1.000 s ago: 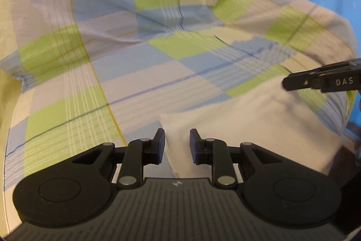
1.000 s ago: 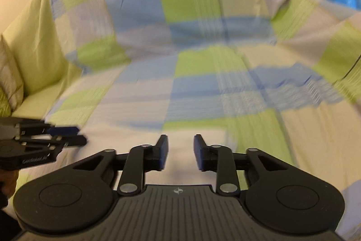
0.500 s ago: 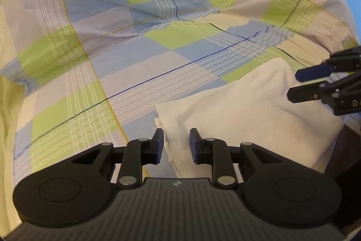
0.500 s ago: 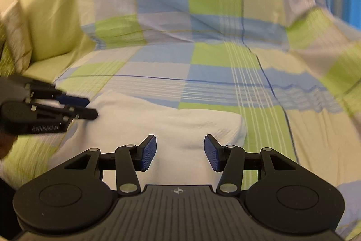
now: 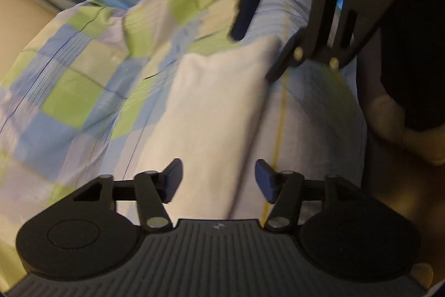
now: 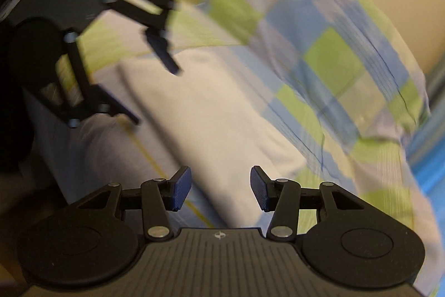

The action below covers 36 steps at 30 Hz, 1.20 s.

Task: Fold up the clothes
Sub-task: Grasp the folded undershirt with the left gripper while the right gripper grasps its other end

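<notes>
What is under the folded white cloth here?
The folded white cloth lies on a blue, green and lilac checked sheet, which shows all around it. Whatever lies beneath that sheet is covered.

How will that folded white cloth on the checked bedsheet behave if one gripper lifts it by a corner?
The folded white cloth will probably be floppy: its edges look soft and rounded, so lifted by one corner it would likely sag and unfold. It seems light, since it barely dents the checked green and blue bedsheet. It won't roll, but a push would likely bunch it rather than slide it.
</notes>
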{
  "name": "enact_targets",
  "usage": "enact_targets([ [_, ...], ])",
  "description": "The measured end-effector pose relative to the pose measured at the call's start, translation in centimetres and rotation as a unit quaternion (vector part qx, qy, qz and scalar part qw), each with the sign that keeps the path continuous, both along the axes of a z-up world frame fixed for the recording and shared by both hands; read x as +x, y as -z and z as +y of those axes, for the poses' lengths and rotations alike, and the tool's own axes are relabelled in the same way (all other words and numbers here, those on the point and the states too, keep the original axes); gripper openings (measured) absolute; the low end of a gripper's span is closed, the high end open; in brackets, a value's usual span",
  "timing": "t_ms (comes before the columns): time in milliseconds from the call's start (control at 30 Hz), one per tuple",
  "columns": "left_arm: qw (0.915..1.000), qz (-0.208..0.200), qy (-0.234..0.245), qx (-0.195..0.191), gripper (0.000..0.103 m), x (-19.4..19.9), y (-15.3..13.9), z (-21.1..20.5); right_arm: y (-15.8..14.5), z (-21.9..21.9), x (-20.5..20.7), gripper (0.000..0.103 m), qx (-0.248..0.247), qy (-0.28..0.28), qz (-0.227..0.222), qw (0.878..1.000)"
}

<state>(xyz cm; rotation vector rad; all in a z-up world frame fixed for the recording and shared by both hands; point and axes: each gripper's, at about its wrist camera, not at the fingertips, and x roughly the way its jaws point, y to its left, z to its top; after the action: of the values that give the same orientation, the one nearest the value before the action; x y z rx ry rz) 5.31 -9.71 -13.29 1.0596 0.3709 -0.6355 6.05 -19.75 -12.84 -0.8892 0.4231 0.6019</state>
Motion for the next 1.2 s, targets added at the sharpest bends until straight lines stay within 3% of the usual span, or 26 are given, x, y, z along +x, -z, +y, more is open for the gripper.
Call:
enact_targets([
  [167, 0.9999, 0.003, -0.01, -0.009, 0.051, 0.8, 0.5, -1.0, 2.1, 2.0, 1.3, 0.047, -0.037, -0.02, 0.002, 0.999],
  [333, 0.9999, -0.003, -0.011, -0.009, 0.051, 0.9, 0.7, -0.8, 3.1, 1.4, 1.7, 0.044, -0.078, -0.011, -0.042, 0.996],
  [467, 0.9994, -0.033, -0.004, 0.009, 0.055, 0.9, 1.1, -1.6, 3.2, 0.7, 2.3, 0.037, -0.086, 0.016, -0.057, 0.995],
  [700, 0.9951, -0.085, 0.025, 0.044, 0.058, 1.5, 2.3, -3.6, 3.9, 1.1, 1.7, 0.036, -0.1, -0.019, -0.071, 0.992],
  [833, 0.992, -0.103, -0.016, 0.071, 0.059, 2.1, 2.5, -2.1, 3.7, 0.6, 2.5, 0.035, -0.09, 0.02, -0.063, 0.994],
  [933, 0.9907, -0.105, -0.037, 0.078, 0.059, 2.5, 2.6, -1.2, 3.9, 0.6, 2.5, 0.034, -0.094, 0.018, -0.067, 0.993],
  [1000, 0.9901, -0.107, -0.043, 0.081, 0.057, 2.5, 2.6, -1.1, 4.1, 1.0, 2.4, 0.034, -0.101, 0.01, -0.073, 0.992],
  [1100, 0.9898, -0.097, -0.04, 0.096, 0.036, 2.4, 2.9, -1.2, 4.3, 1.4, 2.3, 0.03, -0.105, 0.005, -0.074, 0.992],
  [1167, 0.9895, -0.089, -0.044, 0.105, 0.02, 2.4, 3.2, -1.0, 4.4, 1.4, 2.3, 0.014, -0.103, 0.005, -0.064, 0.993],
  [1200, 0.9894, -0.083, -0.048, 0.109, 0.016, 2.5, 3.3, -0.9, 4.5, 1.4, 2.3, 0.012, -0.103, 0.004, -0.058, 0.993],
])
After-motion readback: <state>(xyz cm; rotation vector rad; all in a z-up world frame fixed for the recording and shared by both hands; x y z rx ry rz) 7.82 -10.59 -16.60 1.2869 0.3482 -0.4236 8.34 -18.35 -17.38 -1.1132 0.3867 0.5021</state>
